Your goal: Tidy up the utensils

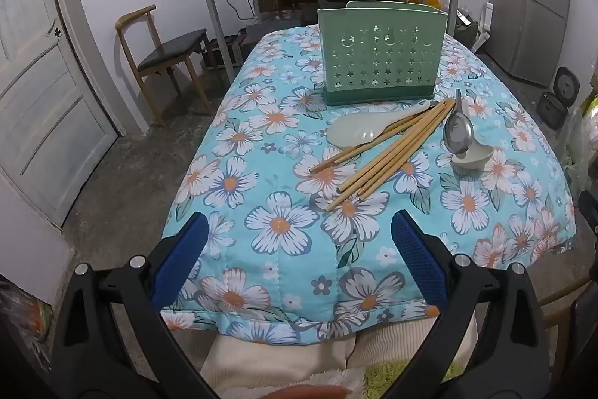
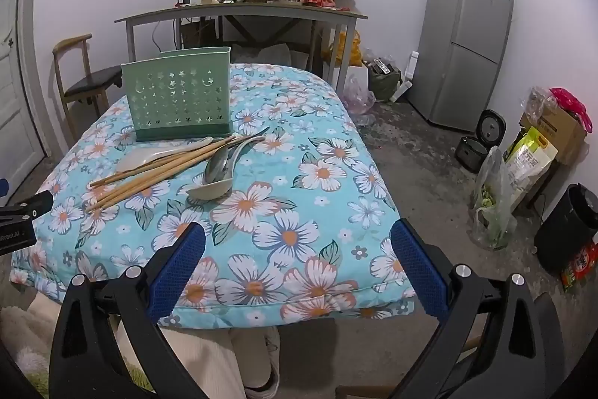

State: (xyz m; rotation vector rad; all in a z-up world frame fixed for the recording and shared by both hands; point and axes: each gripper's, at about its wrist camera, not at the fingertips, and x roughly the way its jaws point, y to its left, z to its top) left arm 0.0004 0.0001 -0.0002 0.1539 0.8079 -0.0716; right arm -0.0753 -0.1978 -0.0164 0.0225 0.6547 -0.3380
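Both claws spread, empty. Chopsticks (image 1: pixel 388 148) lie at 1 o'clock from left gripper (image 1: pixel 299 249), axis 7-to-1; left nearer than right gripper (image 2: pixel 297 255).

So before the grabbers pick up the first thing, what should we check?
1. Left gripper open and holding nothing: ok.
2. Right gripper open and holding nothing: ok.
3. Green holder standing upright on the flowery cloth: ok.
4. Holder empty inside, with room: cannot tell, only its front wall shows.
5. Chopsticks easy to take one at a time: not ok, they lie in a crossed pile over the white rice paddle.
6. Metal spoon lying free: not ok, it rests on the white soup spoon.
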